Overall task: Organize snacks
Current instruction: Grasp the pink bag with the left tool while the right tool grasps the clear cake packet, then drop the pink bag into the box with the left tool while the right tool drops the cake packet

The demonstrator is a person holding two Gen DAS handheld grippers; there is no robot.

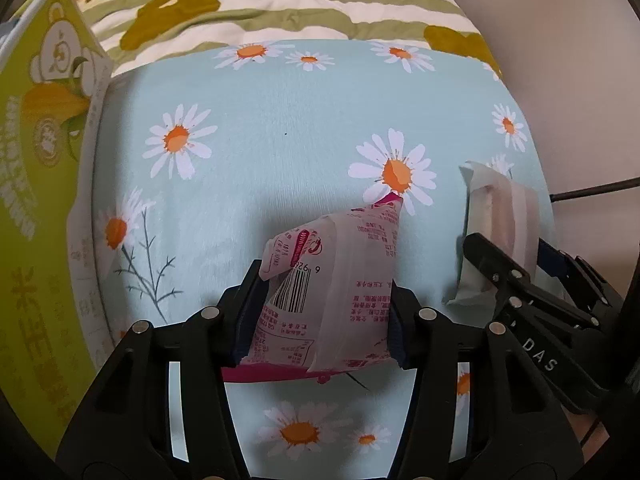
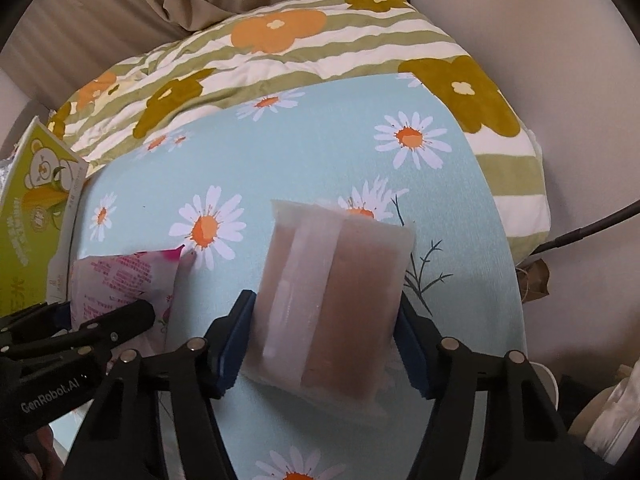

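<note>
A translucent snack packet with pink print and a barcode (image 1: pixel 332 264) stands tilted between the blue pads of my left gripper (image 1: pixel 326 288), which is shut on it above the daisy bedsheet (image 1: pixel 260 140). That packet (image 2: pixel 120 280) and the left gripper (image 2: pixel 88 312) also show at the lower left of the right wrist view. My right gripper (image 2: pixel 325 304) is shut on a frosted packet with brown contents (image 2: pixel 340 272), both pads touching its sides. The same frosted packet (image 1: pixel 496 208) and right gripper (image 1: pixel 520 252) sit at the right of the left wrist view.
A green carton with a bear drawing (image 1: pixel 36 160) stands at the left edge of the bed, also seen as the carton (image 2: pixel 32 216). A striped flower quilt (image 2: pixel 300 52) is bunched at the far side. A black cable (image 2: pixel 592 228) and a white bag (image 2: pixel 612 412) lie to the right.
</note>
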